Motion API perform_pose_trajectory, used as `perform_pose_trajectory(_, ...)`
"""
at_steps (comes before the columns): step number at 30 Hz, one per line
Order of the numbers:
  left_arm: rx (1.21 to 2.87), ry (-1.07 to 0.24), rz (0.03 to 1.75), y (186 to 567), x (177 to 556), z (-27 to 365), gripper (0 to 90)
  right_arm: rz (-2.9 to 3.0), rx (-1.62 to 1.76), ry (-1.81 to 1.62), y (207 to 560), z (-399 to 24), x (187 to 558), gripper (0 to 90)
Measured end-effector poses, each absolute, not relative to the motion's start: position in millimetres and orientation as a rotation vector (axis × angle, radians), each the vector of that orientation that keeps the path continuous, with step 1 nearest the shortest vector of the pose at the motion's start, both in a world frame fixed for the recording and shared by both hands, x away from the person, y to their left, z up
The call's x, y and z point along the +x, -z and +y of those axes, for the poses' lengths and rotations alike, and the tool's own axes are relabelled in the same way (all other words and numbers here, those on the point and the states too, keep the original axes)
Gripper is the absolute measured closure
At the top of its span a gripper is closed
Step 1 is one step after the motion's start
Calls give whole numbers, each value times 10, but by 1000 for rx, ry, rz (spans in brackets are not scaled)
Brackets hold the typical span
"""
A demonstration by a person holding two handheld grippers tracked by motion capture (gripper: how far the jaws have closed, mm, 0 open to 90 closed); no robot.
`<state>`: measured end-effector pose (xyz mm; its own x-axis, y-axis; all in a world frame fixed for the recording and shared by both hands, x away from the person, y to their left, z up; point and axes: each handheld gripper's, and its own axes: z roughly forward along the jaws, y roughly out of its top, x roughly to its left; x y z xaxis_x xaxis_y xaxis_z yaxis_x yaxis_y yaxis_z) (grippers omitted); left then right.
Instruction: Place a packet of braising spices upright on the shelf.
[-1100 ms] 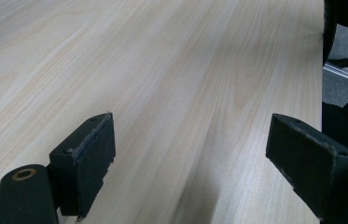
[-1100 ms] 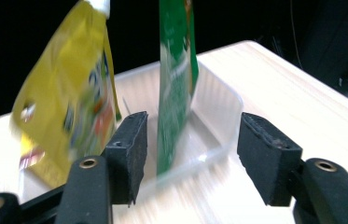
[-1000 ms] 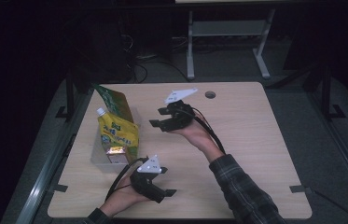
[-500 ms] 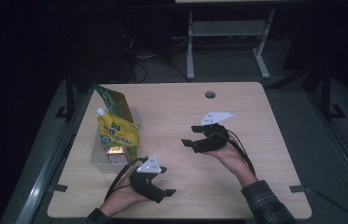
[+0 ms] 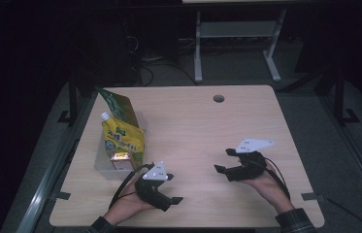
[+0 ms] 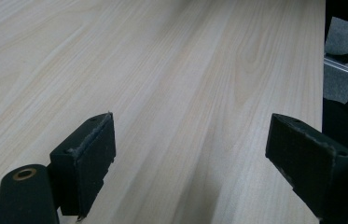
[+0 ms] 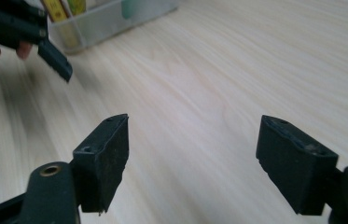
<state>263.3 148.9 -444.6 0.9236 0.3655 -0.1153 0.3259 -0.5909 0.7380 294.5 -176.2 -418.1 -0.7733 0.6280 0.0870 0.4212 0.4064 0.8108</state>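
Observation:
A clear plastic bin (image 5: 102,164) stands at the table's left. In it a yellow-green pouch (image 5: 123,138) with a white cap stands upright, and a taller green pack (image 5: 118,105) leans behind it. My left gripper (image 5: 172,196) rests near the front edge, just right of the bin, and points right. Its jaws stand open over bare wood (image 6: 192,149). My right gripper (image 5: 223,161) hovers low at the front right and points left toward the other one. Its jaws have just been opening and nothing lies between them (image 7: 192,154).
The wooden table (image 5: 203,126) has a round cable hole (image 5: 219,98) near its far edge. In the right gripper view the bin (image 7: 111,21) and the left gripper (image 7: 27,32) lie ahead. A metal stand (image 5: 237,43) is on the dark floor beyond.
My right hand has come back from beside the pouches to the front right of the table and sunk lower, its jaws wider. The left hand has kept still.

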Motion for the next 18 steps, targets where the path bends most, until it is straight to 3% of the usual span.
perform_pose_trajectory(18,2273,-88,476,4492,2628,1475,155,2424,1021,-1173,4507,-2184,2530,189)
